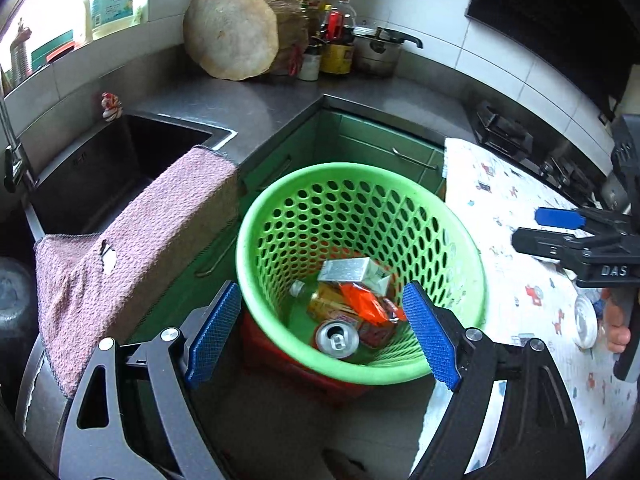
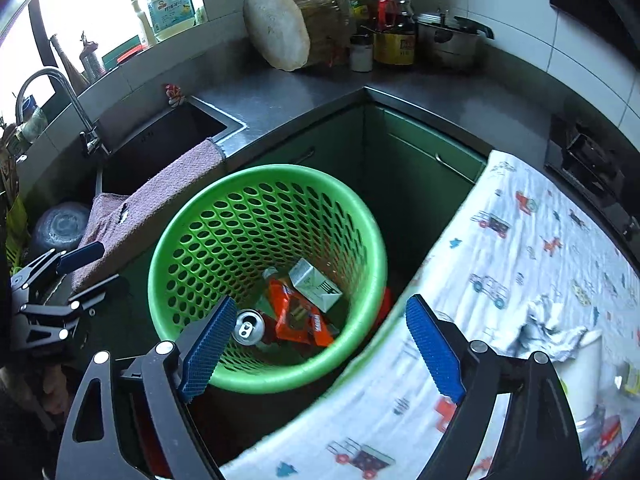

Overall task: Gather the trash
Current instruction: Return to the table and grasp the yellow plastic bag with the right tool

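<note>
Currently both tongs gape wide, nothing between the pads: left tongs and right tongs hover over the green perforated basket. Inside lie a can, an orange wrapper, a carton, a bottle.

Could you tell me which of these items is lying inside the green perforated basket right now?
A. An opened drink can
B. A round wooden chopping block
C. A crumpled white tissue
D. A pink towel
A: the opened drink can lies at the bottom of the green basket, beside an orange wrapper and a small carton; both wrist views show it.
</note>
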Available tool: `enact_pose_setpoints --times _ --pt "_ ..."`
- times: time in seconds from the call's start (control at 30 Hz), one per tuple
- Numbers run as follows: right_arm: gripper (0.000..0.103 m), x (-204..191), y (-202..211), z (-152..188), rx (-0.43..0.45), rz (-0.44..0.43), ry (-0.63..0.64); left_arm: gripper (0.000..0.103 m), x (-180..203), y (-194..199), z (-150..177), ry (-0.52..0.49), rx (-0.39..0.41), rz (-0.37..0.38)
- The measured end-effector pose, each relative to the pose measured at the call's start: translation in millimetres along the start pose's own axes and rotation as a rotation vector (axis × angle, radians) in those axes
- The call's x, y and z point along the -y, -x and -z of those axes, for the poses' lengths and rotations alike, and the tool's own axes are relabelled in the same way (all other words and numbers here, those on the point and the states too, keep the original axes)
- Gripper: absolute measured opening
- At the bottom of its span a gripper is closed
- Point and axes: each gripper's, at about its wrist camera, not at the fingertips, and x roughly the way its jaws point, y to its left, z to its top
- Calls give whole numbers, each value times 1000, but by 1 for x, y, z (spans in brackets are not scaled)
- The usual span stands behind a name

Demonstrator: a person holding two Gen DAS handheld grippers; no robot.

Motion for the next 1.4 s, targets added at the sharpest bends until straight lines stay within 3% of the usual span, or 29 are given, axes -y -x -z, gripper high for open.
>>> enact_pose_setpoints --times 0.2,0.47,0.57,0.67,1.0,1.4 --pt "84 63 52 48 2 95 -66 83 40 5 2 -40 4 34" --pt "84 157 123 138 0 254 -177 85 100 16 13 -92 12 81" --pt "83 189 139 169 -16 278 -232 85 126 17 19 -116 2 103" --pt "76 212 147 195 -34 273 -284 85 153 17 25 -144 -11 124" --pt "56 231 137 234 -47 225 -363 85 230 10 46 -244 -68 202" --pt "45 237 173 259 17 208 -416 88 317 -25 78 -400 -196 338"
